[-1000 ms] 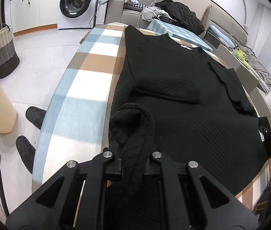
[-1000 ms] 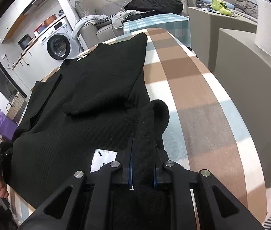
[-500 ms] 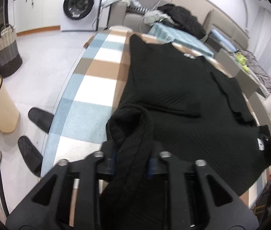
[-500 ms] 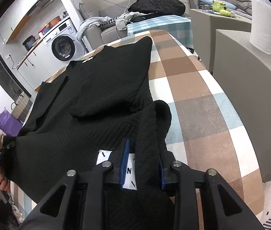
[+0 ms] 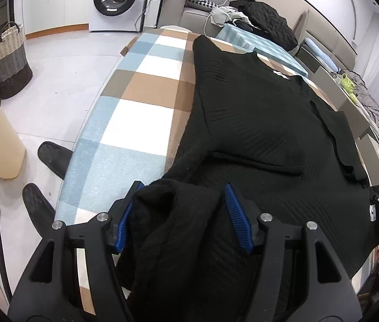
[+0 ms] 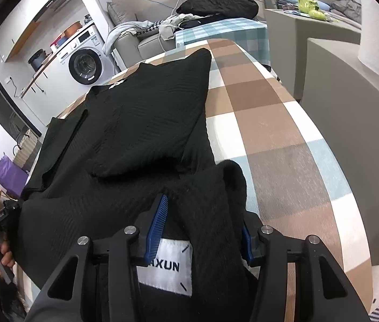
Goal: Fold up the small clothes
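Two tools are releasing: the left tool [image 5: 181,214] and right tool [image 6: 203,225] have just been opening their jaws, with hem folds of the black sweater [image 5: 256,123] lying loose between the pads. The sweater lies on the checked surface [image 5: 136,112], sleeves folded inward. Its hem has apparently been brought up; further folding remains.
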Demonstrator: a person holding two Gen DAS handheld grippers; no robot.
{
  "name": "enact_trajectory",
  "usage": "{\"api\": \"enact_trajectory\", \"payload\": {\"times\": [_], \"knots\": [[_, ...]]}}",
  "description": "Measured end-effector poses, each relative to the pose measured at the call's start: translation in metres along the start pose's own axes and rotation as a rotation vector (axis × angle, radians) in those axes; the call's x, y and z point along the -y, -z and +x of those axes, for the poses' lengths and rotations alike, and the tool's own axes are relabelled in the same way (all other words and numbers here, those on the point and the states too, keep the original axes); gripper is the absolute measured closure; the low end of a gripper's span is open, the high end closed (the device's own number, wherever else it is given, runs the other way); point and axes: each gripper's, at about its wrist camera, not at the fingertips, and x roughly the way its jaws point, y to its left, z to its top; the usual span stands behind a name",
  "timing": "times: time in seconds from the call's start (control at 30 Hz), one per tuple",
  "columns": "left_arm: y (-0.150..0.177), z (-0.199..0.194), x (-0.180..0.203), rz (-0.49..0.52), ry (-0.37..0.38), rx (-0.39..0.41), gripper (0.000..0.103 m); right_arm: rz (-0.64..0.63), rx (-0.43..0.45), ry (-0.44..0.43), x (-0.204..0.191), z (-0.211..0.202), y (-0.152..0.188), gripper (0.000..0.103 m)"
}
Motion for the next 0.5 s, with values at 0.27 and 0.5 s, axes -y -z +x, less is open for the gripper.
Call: {"api": "enact_trajectory", "payload": {"times": [0.27, 0.5], "knots": [[0.007, -0.002, 0.010, 0.046, 0.025, 0.012, 0.093, -0.059, 0.006, 0.037, -0.009, 0.002, 0.003, 0.084], [0.030, -0.022, 0.007, 0.045, 0.015, 0.013, 0.093, -0.078, -0.011, 0.031, -0.009, -0.007, 0.018, 0.084]]}}
